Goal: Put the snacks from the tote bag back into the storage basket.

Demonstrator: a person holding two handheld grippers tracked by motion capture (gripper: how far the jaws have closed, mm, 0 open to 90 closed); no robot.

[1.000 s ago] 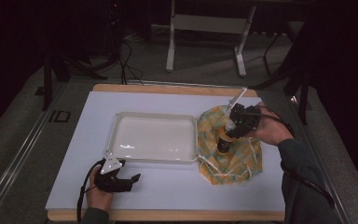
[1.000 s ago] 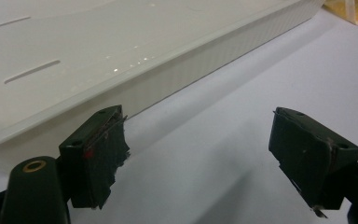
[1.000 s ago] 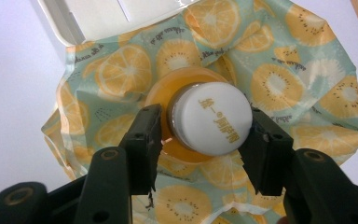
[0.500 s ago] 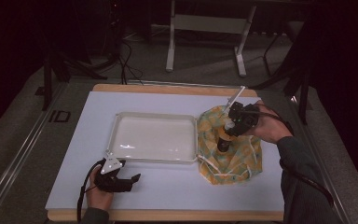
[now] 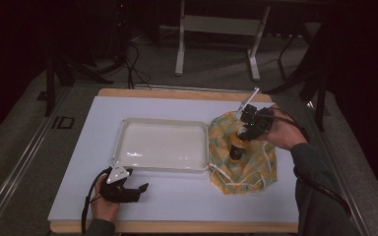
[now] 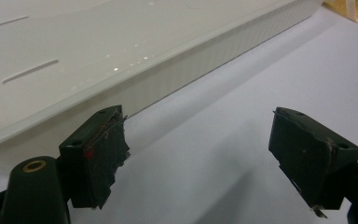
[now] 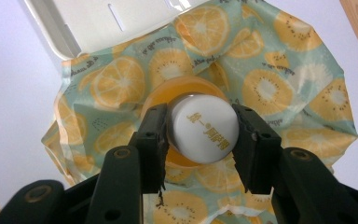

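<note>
An orange bottle with a white cap (image 7: 205,135) stands upright on a cloth printed with orange slices (image 7: 270,88), right of the white tray (image 5: 162,169). My right gripper (image 7: 200,119) comes down over the bottle (image 5: 236,150). Its jaws have just been closing, and the pads now press on both sides of the cap. In the high view the right gripper (image 5: 241,136) sits over the cloth (image 5: 248,169). My left gripper (image 5: 140,188) lies on the table near the tray's front edge, open with nothing between its jaws (image 6: 198,126).
The tray's ribbed front wall (image 6: 168,79) runs just ahead of the left gripper, and the tray's corner (image 7: 60,32) lies beside the cloth. The white table top (image 5: 187,196) ends in a wooden edge. Dark floor, cables and a stand's legs (image 5: 216,29) lie beyond.
</note>
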